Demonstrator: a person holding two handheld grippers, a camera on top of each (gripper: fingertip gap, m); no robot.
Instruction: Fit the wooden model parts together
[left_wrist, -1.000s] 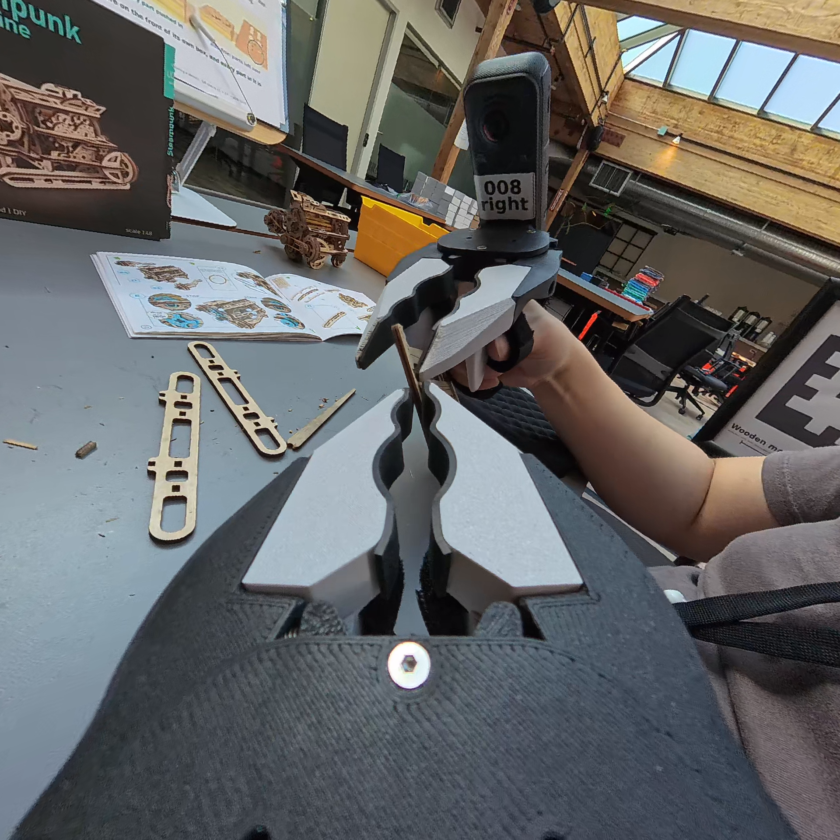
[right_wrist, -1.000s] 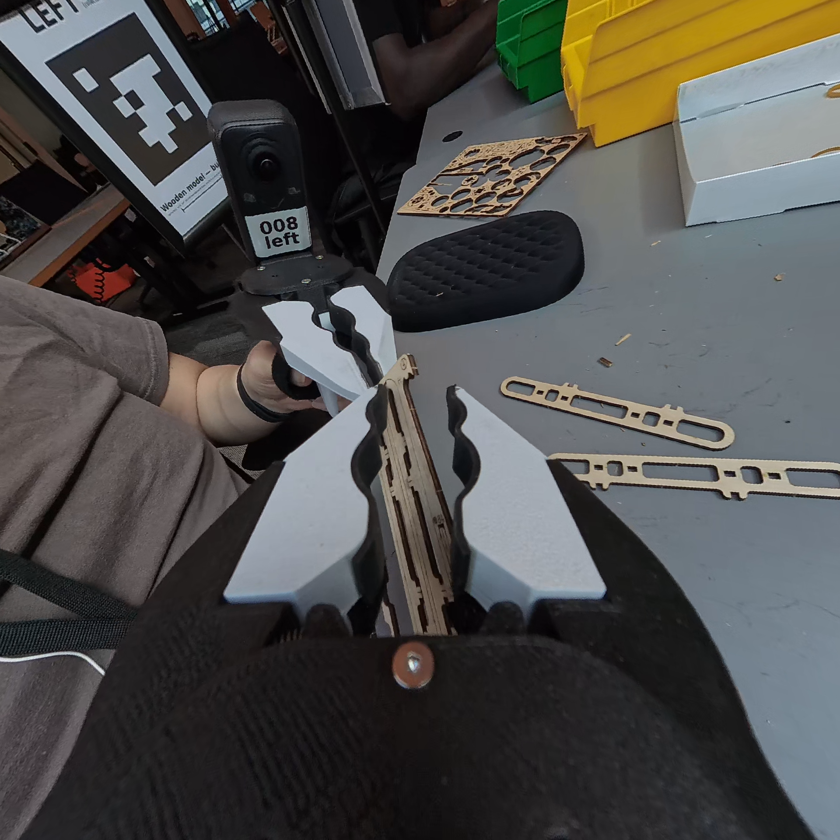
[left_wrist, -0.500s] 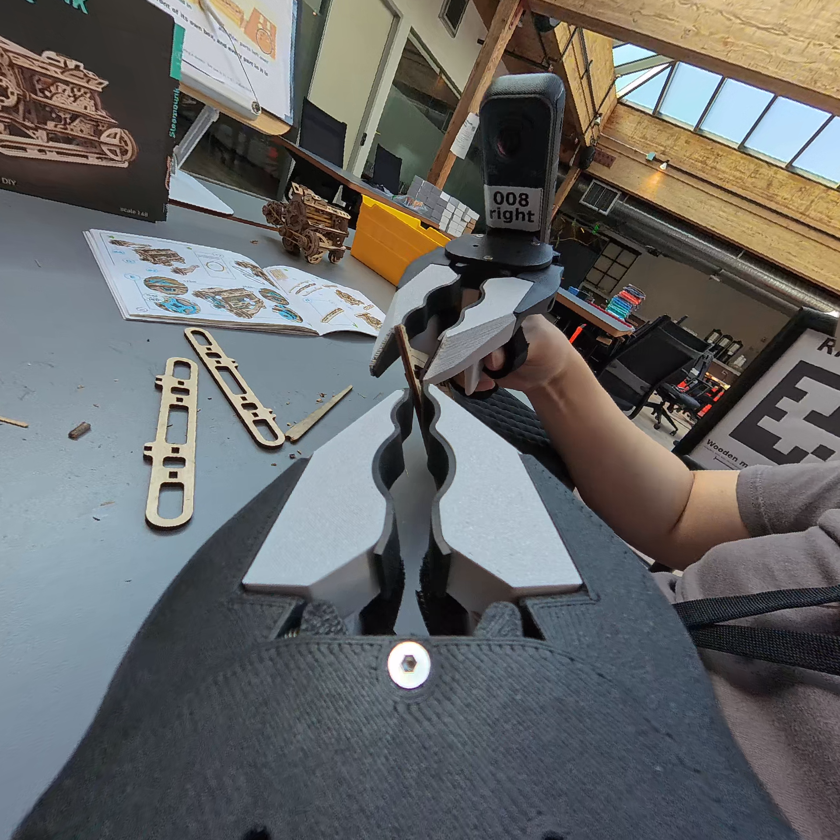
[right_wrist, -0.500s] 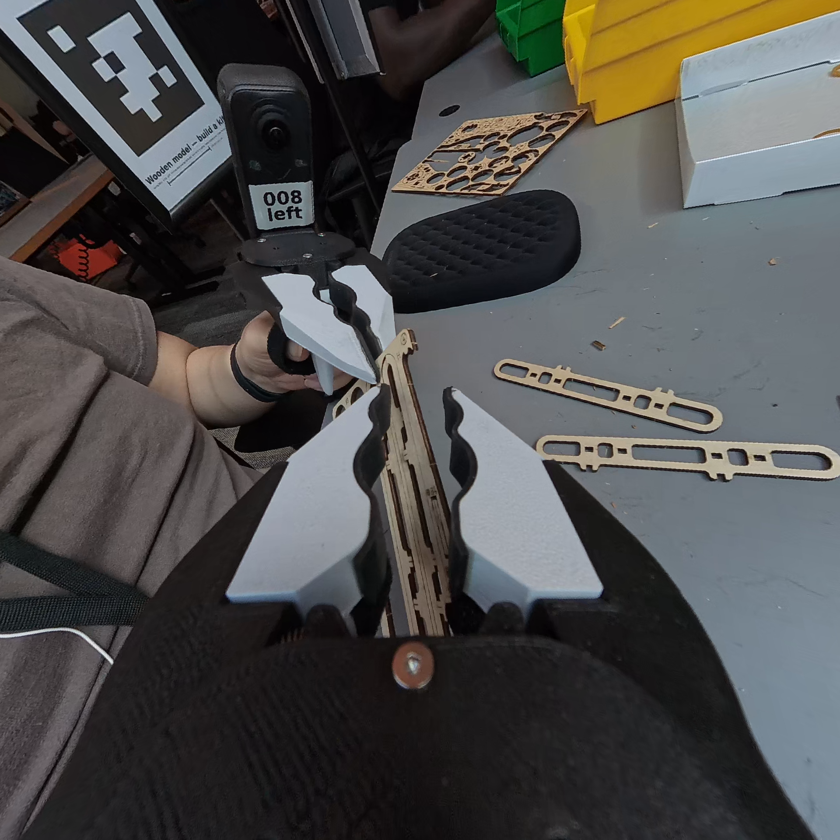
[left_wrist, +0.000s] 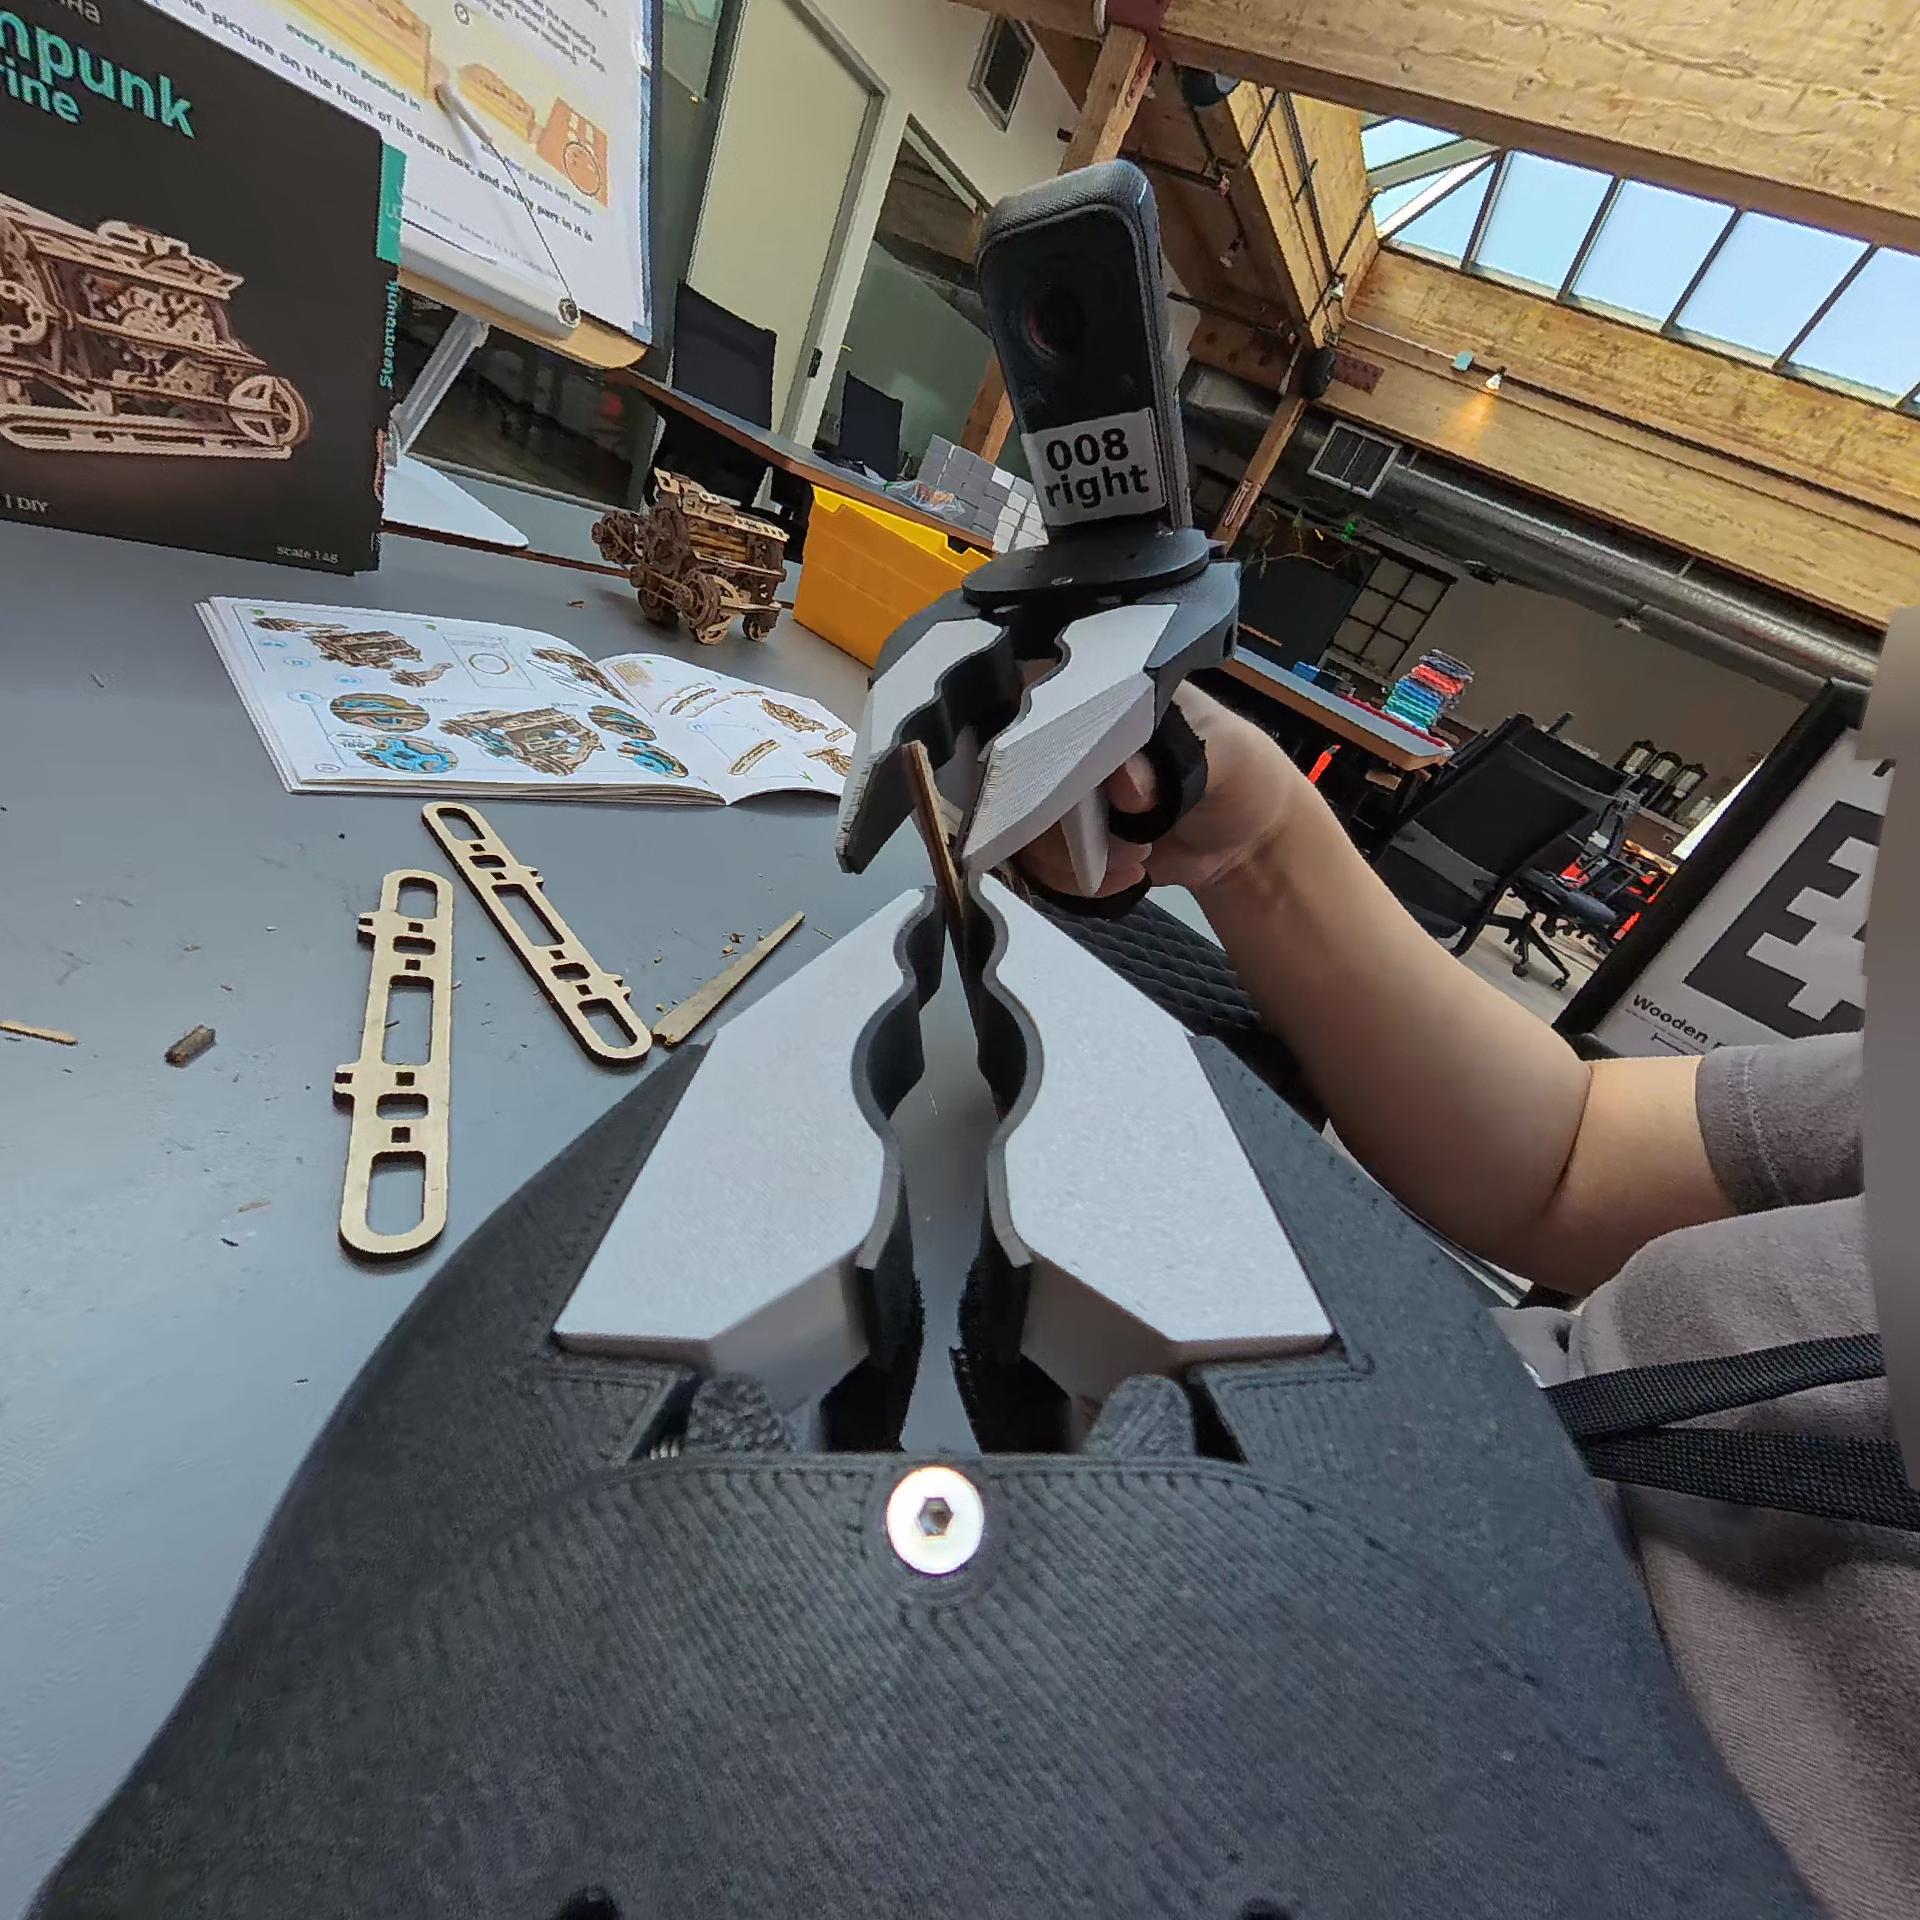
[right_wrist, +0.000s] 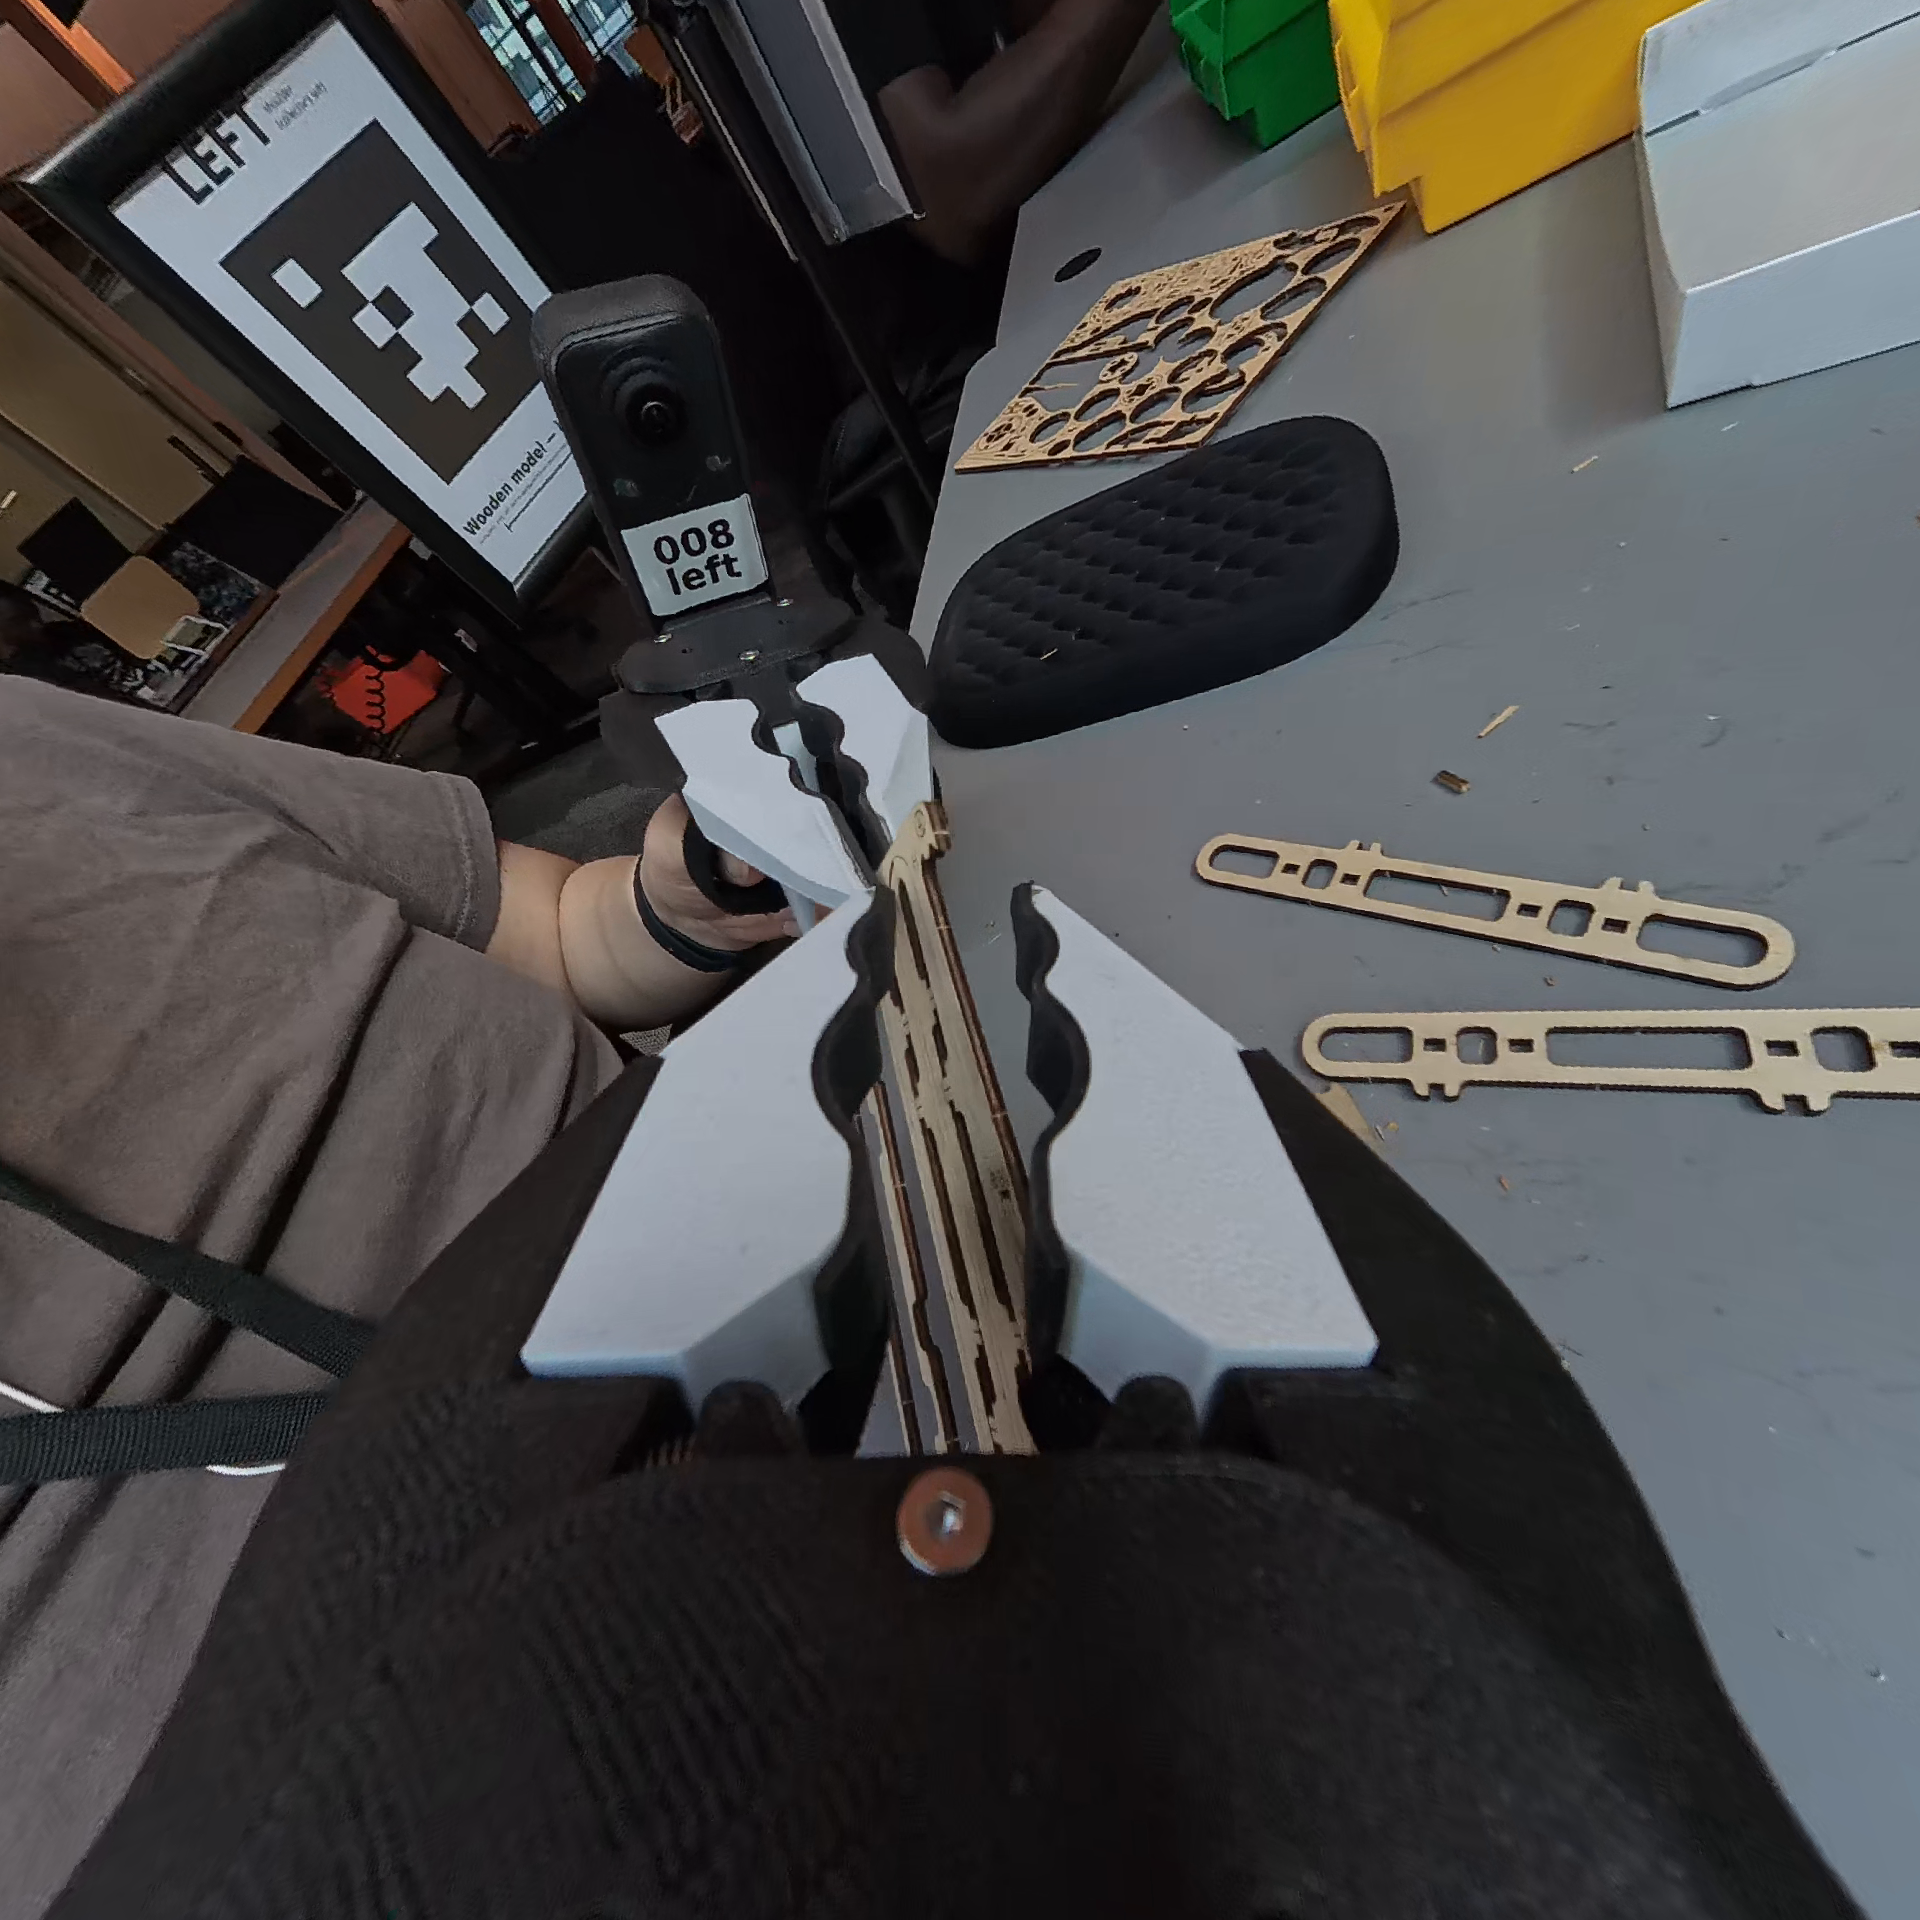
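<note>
A long slotted wooden part (right_wrist: 961, 1143) is held in the air over the grey table's (right_wrist: 1558, 1403) near edge. In the left wrist view it shows edge-on (left_wrist: 930, 810). My left gripper (left_wrist: 951, 899) is shut on one end of it, and also shows in the right wrist view (right_wrist: 857, 888). My right gripper (right_wrist: 956, 904) faces the left one, seen in the left wrist view too (left_wrist: 916, 860). Its jaws stand apart around the part, which lies between them against the left finger (right_wrist: 727, 1195). Both are hand-held.
Two loose slotted strips (right_wrist: 1496, 909) (right_wrist: 1621, 1049) lie flat on the table. A black padded rest (right_wrist: 1164, 592), a cut-out wooden sheet (right_wrist: 1174, 343), yellow bins (right_wrist: 1475, 94) and a white box (right_wrist: 1787, 208) stand farther off. A booklet (left_wrist: 499, 717) and a finished model (left_wrist: 696, 566) are to the left. Left and right tips are no more than a few centimetres apart.
Both grippers have shifted and tilted slightly together with the part. The left gripper's hold and the right jaws' gap look the same.
</note>
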